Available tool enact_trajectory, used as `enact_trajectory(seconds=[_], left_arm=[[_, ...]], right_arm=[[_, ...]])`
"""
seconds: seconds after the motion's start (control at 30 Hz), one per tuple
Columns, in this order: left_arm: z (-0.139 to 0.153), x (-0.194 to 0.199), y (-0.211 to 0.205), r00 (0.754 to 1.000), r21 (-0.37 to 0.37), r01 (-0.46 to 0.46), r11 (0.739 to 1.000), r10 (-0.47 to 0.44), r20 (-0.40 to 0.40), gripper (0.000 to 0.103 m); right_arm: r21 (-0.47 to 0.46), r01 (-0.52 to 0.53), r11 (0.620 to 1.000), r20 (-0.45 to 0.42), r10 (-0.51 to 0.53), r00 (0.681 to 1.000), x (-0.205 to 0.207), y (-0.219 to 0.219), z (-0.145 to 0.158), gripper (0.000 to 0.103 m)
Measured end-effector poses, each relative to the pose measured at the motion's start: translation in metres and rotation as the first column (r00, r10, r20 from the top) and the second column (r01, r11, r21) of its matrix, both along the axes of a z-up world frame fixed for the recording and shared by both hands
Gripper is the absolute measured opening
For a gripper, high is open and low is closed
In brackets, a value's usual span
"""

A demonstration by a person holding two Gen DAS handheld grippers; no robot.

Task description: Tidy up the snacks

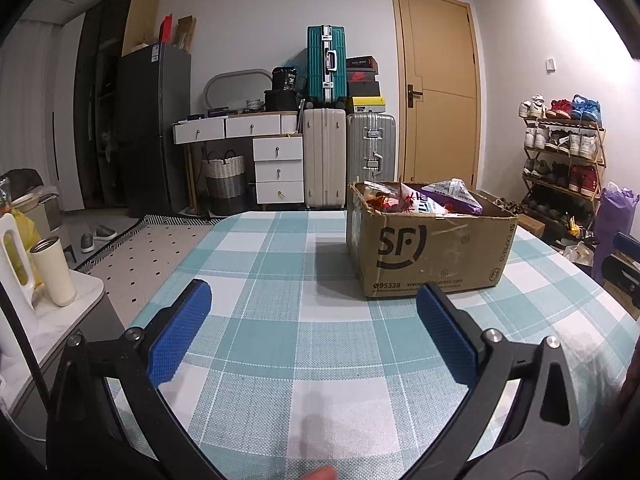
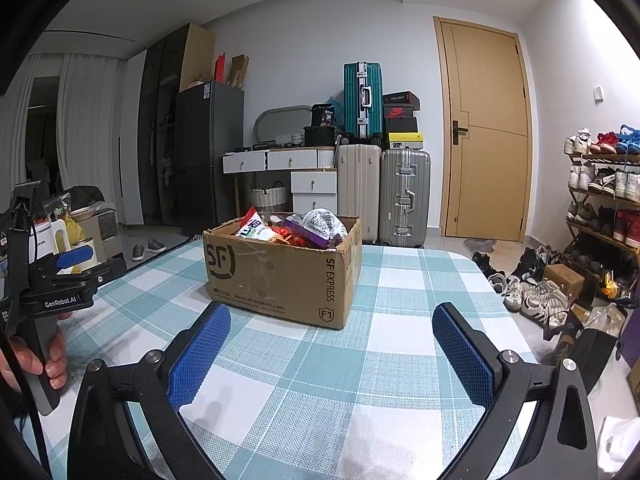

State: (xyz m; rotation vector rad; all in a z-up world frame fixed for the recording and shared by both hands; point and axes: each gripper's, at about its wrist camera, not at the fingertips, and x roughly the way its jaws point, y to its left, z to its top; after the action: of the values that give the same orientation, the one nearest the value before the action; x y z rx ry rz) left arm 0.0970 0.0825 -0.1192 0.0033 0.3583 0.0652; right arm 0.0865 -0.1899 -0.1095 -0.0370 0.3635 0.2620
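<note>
A brown cardboard box [image 2: 280, 268] sits on the table [image 2: 400, 320], which has a blue and white checked cloth on it. The box is open at the top and full of snacks. A white bag with blue writing [image 2: 256, 230] leans at one end, a silver and purple bag [image 2: 318, 226] pokes up at the other end, and red and orange packs lie between them.

The left tongs [image 1: 314, 294] are wide open with nothing in them. Their blue pads [image 1: 180, 330] hang over the bare cloth, near the box but not touching it. From this side the box [image 1: 430, 248] stands ahead and a bit to the right.

The right tongs [image 2: 332, 318] are wide open too, and hold nothing. The box is just ahead of them, a little to the left.

In the right view, a hand [image 2: 52, 360] grips the black handle of the left tool at the far left edge.

Behind the table are suitcases [image 2: 362, 100] stacked by a tan door [image 2: 488, 132], and a shoe rack [image 2: 604, 196] by the wall.
</note>
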Motion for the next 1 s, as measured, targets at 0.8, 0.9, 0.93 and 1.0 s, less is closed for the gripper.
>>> enact_trajectory(seconds=[0.8,0.9,0.93,1.0], left_arm=[[0.0039,-0.006,-0.001,1.0,0.004,-0.016,1.0,0.016,0.011,0.102],[0.0037,-0.0049,-0.0013,1.0,0.004,-0.015,1.0,0.015,0.011,0.102],[0.004,-0.0057,-0.001,1.0,0.003,-0.015,1.0,0.015,0.011,0.102],[0.004,-0.0057,-0.0011,1.0,0.003,-0.017,1.0,0.017,0.012,0.102]], right_arm=[[0.0,0.0,1.0,0.001,0.0,1.0,-0.0005,0.0001,-0.0004,0.103],[0.0,0.0,1.0,0.001,0.0,1.0,-0.0004,0.0002,-0.0005,0.103],[0.0,0.0,1.0,0.001,0.0,1.0,-0.0001,0.0002,-0.0007,0.103],[0.0,0.0,1.0,0.001,0.0,1.0,-0.0006,0.0002,-0.0005,0.103]])
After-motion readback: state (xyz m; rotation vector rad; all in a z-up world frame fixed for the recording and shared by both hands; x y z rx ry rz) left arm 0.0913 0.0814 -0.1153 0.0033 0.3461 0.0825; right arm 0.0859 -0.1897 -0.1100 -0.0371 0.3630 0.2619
